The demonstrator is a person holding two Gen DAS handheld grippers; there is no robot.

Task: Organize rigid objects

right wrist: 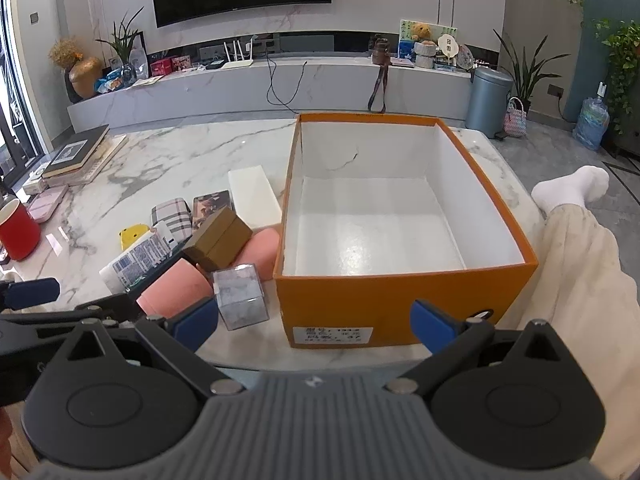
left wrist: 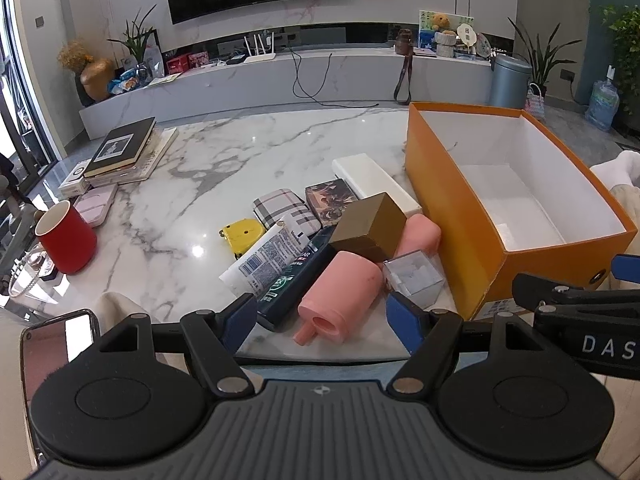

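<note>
Both tongs hang spread and empty at the near edge of the white marble table (left wrist: 224, 152): the left gripper (left wrist: 320, 316) faces the pile of small goods, the right gripper (right wrist: 314, 324) faces the open orange cardboard box with white lining (right wrist: 384, 308), which holds nothing. Going left to right through the pile, the yellow plastic tape measure (left wrist: 240, 236) looks hard and compact; the white squeeze tube with blue print (left wrist: 266, 258) will likely give under pressure, so its flat crimped end seems the safer hold; the dark green flat bottle (left wrist: 292, 284) beside it looks smooth and probably slippery. The near pink cylinder with a short spout (left wrist: 340, 296) lies on its side and may roll, so a grip across its round body suits it. Propped on the pinks, the gold-brown square cardboard box (left wrist: 370, 224) sits tilted, light and stiff, best taken across opposite faces. The clear plastic cube case (left wrist: 414, 278) stands just beside the orange box and looks brittle.
</note>
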